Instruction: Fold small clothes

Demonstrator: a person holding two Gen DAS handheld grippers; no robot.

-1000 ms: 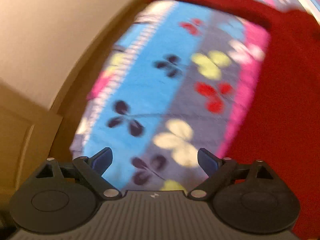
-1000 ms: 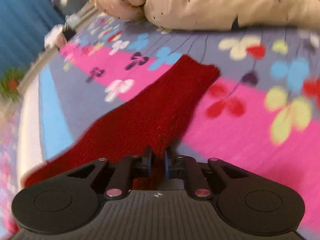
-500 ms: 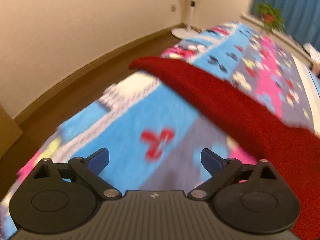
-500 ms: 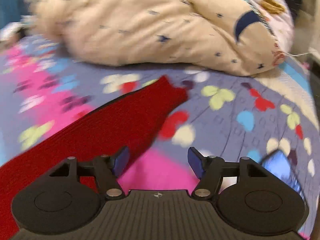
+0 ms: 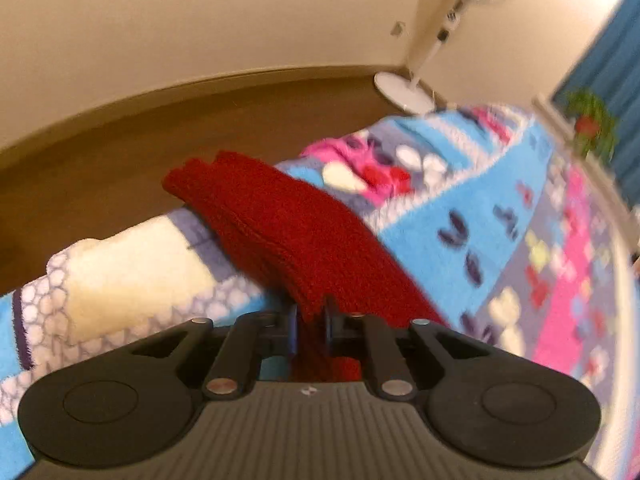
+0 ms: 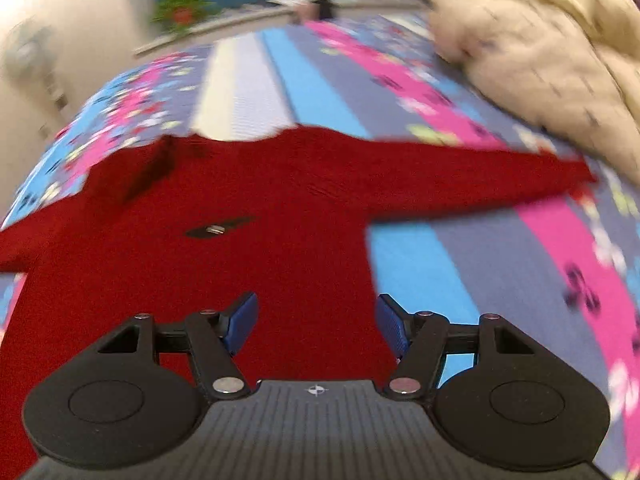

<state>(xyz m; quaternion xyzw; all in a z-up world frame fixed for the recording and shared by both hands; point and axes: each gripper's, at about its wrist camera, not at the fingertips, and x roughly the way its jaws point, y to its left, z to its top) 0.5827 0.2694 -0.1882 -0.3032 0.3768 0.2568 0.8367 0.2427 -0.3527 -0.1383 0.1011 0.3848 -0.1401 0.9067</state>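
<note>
Left gripper (image 5: pixel 310 322) has just closed and is clenched on a sleeve of the red sweater (image 5: pixel 288 232); knit is bunched between the 2 blue pads, sleeve runs from the jaws away to its cuff, which hangs past the near-left edge of the bed over the brown floor (image 5: pixel 120 148). Right gripper (image 6: pixel 316 322) is released, fingers (image 6: pixel 240 320) spread apart with nothing pinched, hovering over the sweater's body near its right side edge. Sweater lies spread flat on the striped flower blanket (image 6: pixel 460 280), both sleeves out to the sides, right sleeve reaching toward the cream star-print duvet (image 6: pixel 552 64) at far right, cuff just beside it. White standing fan (image 5: pixel 436 40) on the floor by the wall at the far corner; blue curtain (image 5: pixel 608 92) and a green plant (image 5: pixel 592 124) beyond the bed. Right view is motion-blurred.
</note>
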